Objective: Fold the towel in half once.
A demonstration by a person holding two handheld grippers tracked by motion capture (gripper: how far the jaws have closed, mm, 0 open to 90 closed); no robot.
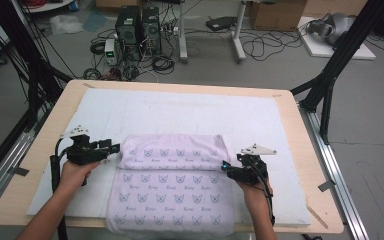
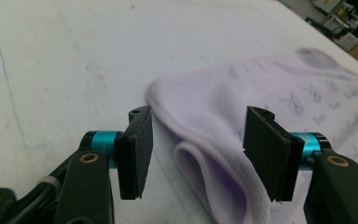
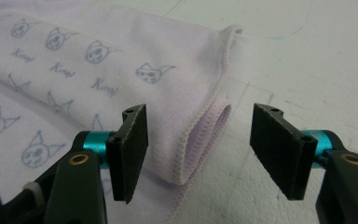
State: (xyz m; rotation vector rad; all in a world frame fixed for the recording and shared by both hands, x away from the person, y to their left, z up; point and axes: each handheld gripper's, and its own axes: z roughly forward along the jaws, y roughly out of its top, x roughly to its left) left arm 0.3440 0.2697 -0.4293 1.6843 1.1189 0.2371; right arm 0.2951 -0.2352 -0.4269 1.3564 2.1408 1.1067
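surface: wooden table topped with a white mat
room: grey floor behind, 2 black PC towers, loose cables, cardboard box
towel: lilac cat-print towel on the mat's near half, far part folded over into a band
left hand: low at the fold's left end, forearm in from the bottom edge
left gripper: jaws apart, towel fold between, pads not pressing
right hand: at the fold's right end
right gripper: jaws apart, folded hem between, nothing gripped
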